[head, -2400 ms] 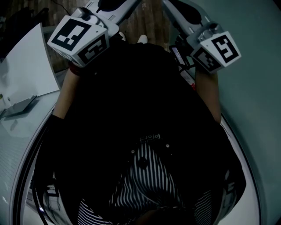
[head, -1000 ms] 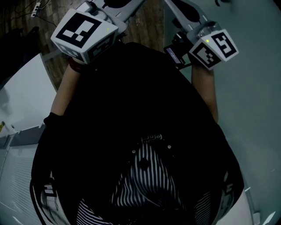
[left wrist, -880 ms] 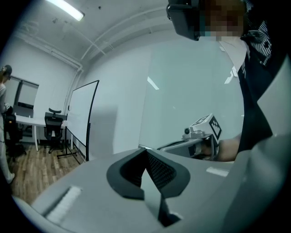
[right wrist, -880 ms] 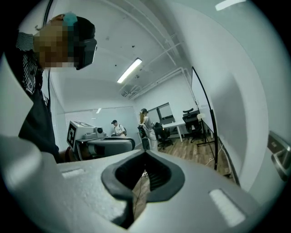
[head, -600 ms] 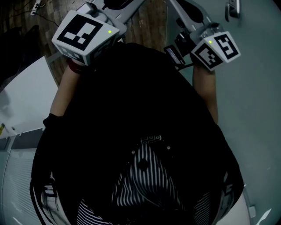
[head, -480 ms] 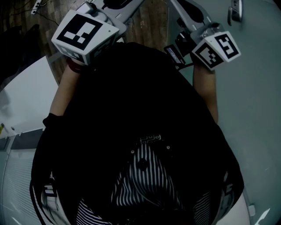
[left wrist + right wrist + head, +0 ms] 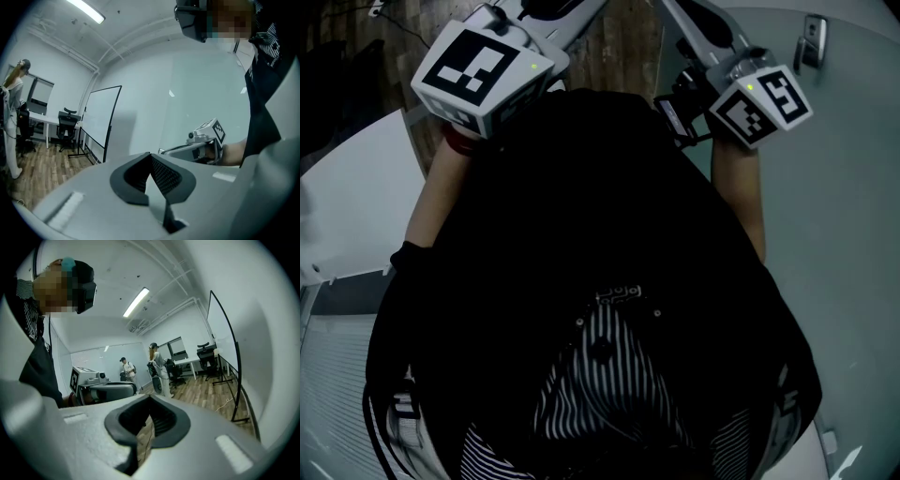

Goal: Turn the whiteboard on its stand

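A whiteboard (image 7: 100, 123) in a thin black frame stands upright on its wheeled stand across the wooden floor, well away from both grippers. In the right gripper view the whiteboard (image 7: 224, 336) fills the right side, its stand's foot (image 7: 242, 419) on the floor. My left gripper (image 7: 151, 157) is shut with nothing between its pads. My right gripper (image 7: 149, 402) is shut and empty too. Each gripper view shows the other gripper held out level beside it. In the head view only the left marker cube (image 7: 482, 73) and right marker cube (image 7: 765, 102) show, above my dark clothing; the jaws are out of that frame.
A pale wall (image 7: 206, 89) rises behind the right gripper. Two people (image 7: 156, 363) stand far back near desks and office chairs (image 7: 206, 356). Another person (image 7: 13, 84) stands at the left edge. A white panel (image 7: 356, 202) lies at my left, and a small metal fitting (image 7: 812, 42) sits on the pale surface at my right.
The head view has swung, so the white panel at the left shifted and the metal fitting slid into sight at the top right. Both grippers kept their places before my chest.
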Motion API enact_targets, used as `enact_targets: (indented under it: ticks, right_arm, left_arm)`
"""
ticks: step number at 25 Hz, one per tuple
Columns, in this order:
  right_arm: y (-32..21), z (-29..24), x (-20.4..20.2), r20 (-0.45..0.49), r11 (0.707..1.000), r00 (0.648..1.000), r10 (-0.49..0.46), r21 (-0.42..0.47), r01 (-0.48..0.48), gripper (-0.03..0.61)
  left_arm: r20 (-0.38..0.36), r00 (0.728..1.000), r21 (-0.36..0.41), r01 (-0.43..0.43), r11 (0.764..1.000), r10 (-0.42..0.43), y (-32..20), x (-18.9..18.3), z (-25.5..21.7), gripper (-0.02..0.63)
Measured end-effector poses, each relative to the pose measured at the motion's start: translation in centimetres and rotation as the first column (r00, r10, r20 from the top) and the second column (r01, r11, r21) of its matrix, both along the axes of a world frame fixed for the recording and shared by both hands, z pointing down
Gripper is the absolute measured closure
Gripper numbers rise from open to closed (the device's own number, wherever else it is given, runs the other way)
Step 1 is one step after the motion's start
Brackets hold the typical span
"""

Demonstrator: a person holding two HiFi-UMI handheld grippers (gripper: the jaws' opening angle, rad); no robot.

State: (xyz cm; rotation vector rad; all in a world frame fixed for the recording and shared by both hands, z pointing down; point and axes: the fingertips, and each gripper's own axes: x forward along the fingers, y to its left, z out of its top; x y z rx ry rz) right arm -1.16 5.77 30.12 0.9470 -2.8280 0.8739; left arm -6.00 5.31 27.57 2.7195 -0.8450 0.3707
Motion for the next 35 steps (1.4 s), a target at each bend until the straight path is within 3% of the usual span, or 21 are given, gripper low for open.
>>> enact_targets:
  ticks: [11, 19, 35]
  right_arm:
    - [-0.1, -0.8, -0.6, -0.017, 1.0, 1.0, -0.027, -0.014, 0.026, 0.577]
    - [-0.4, -0.3, -0.2, 0.025, 0.999, 0.999, -0.021, -0.044, 0.022, 0.577]
    - [-0.7, 0.5, -0.5, -0.024, 0.997, 1.0, -0.015, -0.072, 0.013, 0.577]
  left_arm:
    - [-0.002, 1.0, -0.031, 0.011, 0.999, -0.011, -0.4, 0.1, 0.4, 0.614]
    - [0.022, 0.999, -0.05, 0.033, 0.998, -0.032, -0.1, -0.1, 0.6, 0.614]
    - [-0.052, 0.999, -0.095, 0.005, 0.995, -0.01, 0.4, 0.5, 1.3, 0.614]
